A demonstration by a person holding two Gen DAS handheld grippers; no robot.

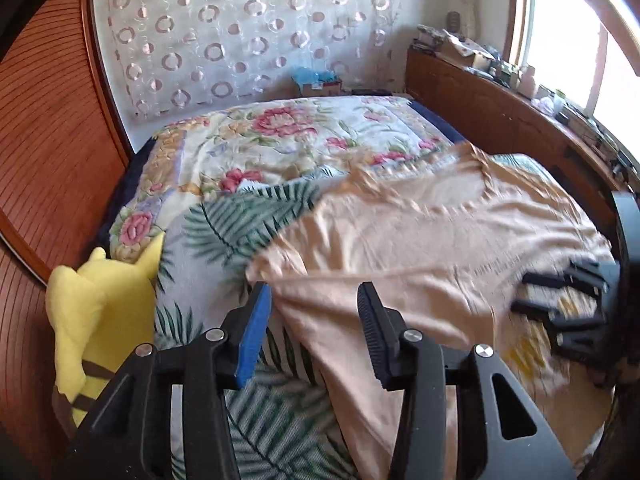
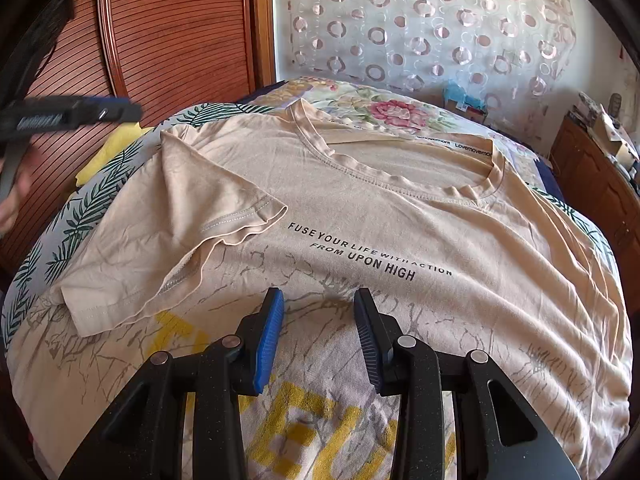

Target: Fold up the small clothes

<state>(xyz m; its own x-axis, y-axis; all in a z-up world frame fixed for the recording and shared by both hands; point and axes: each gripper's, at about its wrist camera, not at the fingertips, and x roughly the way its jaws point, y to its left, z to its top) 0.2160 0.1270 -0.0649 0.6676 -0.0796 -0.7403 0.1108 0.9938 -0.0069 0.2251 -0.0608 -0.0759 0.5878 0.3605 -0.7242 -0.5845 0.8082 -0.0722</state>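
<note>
One beige T-shirt (image 2: 360,208), "FROM UPON HIGH"

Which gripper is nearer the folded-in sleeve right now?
Left. The left gripper hovers open at that side of the beige T-shirt, by the sleeve. The right gripper sits open over the chest print, further away.

A bed (image 2: 56,236) with leaf-print sheet is seen, carrying a floral quilt (image 1: 280,140), beige T-shirt (image 2: 360,216), and yellow plush toy (image 1: 100,304).
</note>
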